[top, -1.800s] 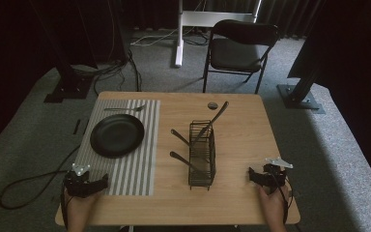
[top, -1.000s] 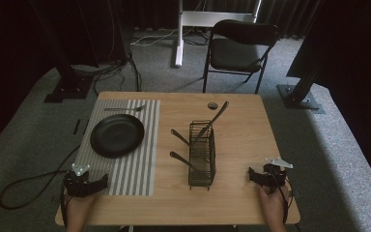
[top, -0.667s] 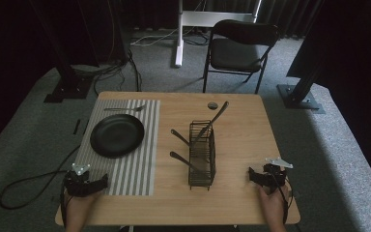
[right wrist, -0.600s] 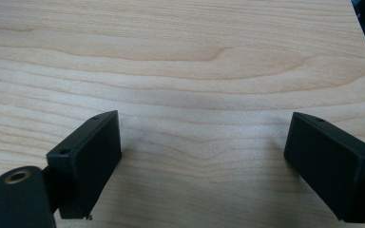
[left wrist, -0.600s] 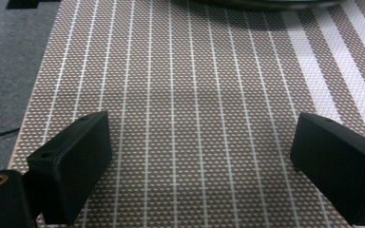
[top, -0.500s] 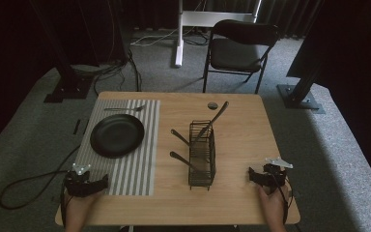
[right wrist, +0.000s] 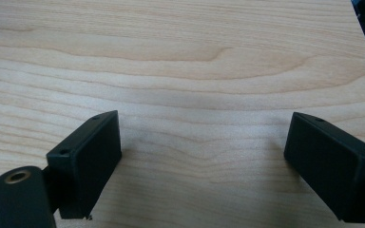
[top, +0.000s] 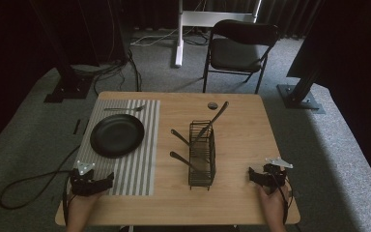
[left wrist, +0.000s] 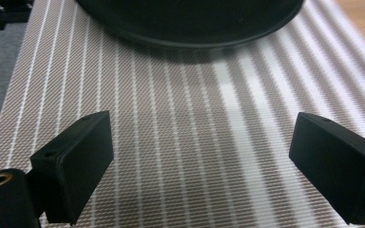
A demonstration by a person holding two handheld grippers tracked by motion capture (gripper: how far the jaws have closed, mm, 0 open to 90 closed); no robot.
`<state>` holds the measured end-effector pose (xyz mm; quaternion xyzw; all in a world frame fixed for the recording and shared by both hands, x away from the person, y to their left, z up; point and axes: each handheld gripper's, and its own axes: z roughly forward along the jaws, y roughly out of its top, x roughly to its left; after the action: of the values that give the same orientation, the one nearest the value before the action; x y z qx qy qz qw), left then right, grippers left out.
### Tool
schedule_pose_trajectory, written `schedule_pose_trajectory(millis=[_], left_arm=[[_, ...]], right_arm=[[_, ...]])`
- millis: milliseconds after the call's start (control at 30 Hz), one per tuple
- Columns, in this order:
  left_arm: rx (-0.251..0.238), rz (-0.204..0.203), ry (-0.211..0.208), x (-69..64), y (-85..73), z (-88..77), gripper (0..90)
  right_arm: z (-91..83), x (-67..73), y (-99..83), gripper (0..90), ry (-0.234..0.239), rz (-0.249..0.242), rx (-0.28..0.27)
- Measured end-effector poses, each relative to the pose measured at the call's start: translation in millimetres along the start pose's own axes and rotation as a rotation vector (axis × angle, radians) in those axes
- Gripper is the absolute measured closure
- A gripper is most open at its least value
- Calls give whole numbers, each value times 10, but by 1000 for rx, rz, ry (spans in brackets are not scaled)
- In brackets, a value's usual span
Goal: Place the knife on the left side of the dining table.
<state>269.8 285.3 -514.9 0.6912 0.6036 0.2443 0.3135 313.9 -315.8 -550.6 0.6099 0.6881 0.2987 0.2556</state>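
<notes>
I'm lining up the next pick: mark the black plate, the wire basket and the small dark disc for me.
black plate point(top: 117, 135), high view, centre of its dish.
wire basket point(top: 202, 166), high view, its near mesh wall.
small dark disc point(top: 212, 105), high view, its top face, on the table's far side.

- A wooden table point(top: 241, 121) is seen from above, set on grey carpet.
- A striped placemat point(top: 140, 164) is laid on its left half.
- A wire rack point(top: 202, 154) is stood near the middle, just right of the placemat.
- A small dark round object point(top: 212, 105) is placed near the far edge.
</notes>
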Motion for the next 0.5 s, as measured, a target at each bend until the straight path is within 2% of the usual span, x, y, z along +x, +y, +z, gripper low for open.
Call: schedule_pose_trajectory(millis=[100, 167, 267, 333, 367, 500], left_arm=[[-15, 15, -33, -76, 62, -62, 78], [-20, 21, -40, -105, 81, -83, 78], [-41, 48, -79, -210, 149, -161, 78], [-47, 53, -87, -240, 169, -183, 78], [-69, 69, -116, -319, 226, -244, 78], [-85, 75, -142, -384, 275, -297, 79]], right_arm=[[0, 0, 0, 112, 0, 0, 0], [0, 0, 0, 112, 0, 0, 0], [0, 0, 0, 112, 0, 0, 0], [0, 0, 0, 112, 0, 0, 0], [0, 0, 0, 112, 0, 0, 0], [0, 0, 0, 112, 0, 1, 0]])
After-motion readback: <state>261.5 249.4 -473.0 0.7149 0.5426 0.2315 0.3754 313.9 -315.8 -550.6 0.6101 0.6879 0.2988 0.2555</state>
